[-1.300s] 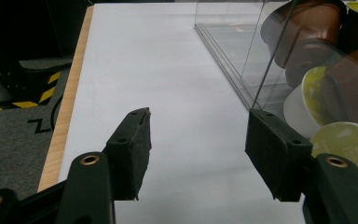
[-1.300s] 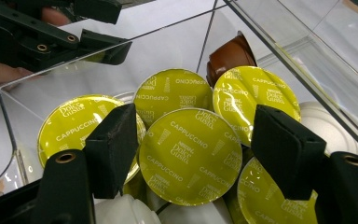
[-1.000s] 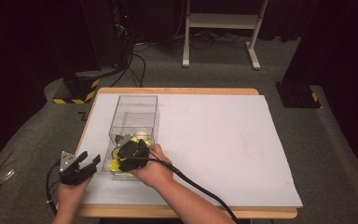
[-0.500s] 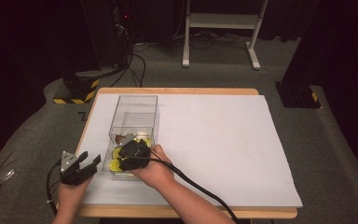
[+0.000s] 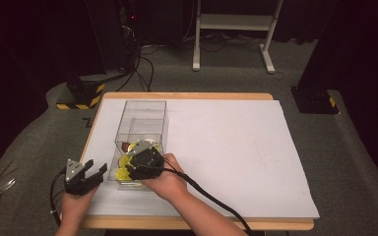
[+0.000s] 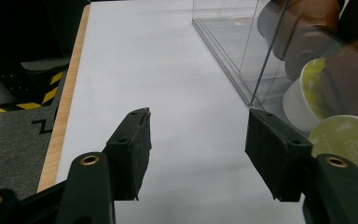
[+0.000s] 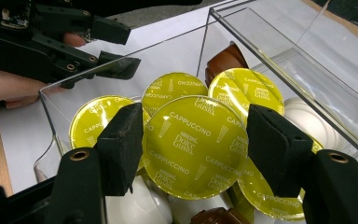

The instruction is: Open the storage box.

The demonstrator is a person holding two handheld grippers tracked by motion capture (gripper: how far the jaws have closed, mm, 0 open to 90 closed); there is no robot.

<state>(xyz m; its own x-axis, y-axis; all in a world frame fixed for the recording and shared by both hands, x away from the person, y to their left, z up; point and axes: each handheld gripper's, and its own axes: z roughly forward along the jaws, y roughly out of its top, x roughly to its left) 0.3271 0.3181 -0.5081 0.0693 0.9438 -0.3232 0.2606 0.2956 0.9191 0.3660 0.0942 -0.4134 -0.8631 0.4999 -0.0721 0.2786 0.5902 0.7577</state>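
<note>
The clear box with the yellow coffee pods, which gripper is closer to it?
Right. The right gripper reaches inside the clear box, jaws shut on a yellow pod. The left gripper waits open just outside its left wall.

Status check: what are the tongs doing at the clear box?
Right tongs shut on a yellow coffee capsule inside the clear box. Left tongs open beside the box. More capsules crowd around it.

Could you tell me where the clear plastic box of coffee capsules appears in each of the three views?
High view: the clear box stands left of centre on the white sheet.
Left gripper view: its wall fills the upper right.
Right gripper view: its rim frames the picture from the top right.
Shared landmark: the yellow-lidded capsules.
</note>
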